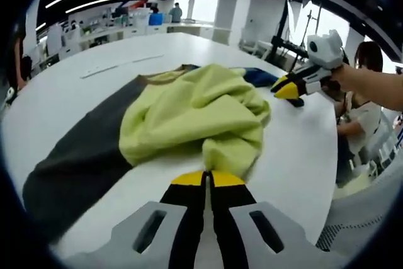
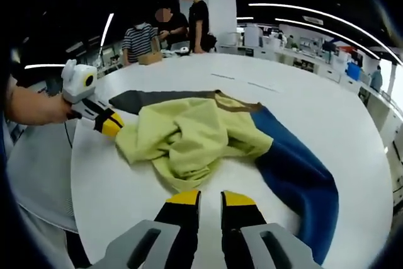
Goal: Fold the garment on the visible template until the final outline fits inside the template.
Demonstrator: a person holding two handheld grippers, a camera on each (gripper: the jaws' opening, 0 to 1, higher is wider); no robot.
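A crumpled yellow-green garment (image 1: 195, 108) (image 2: 189, 133) lies on a flat sheet that is dark grey (image 1: 75, 155) (image 2: 138, 100) on one side and blue (image 2: 302, 181) (image 1: 258, 77) on the other. A tan band (image 2: 239, 102) shows at the sheet's far edge. My left gripper (image 1: 207, 177) (image 2: 110, 124) has its jaws together on the garment's near edge, which bunches toward the tips. My right gripper (image 2: 211, 198) (image 1: 288, 87) stands open just short of the opposite edge, with nothing between its jaws.
Everything rests on a large round white table (image 1: 296, 155) (image 2: 126, 200). Thin strips (image 1: 119, 64) lie further out on it. People stand at a counter (image 2: 151, 42) beyond the table, and one person sits at its rim (image 1: 368, 92).
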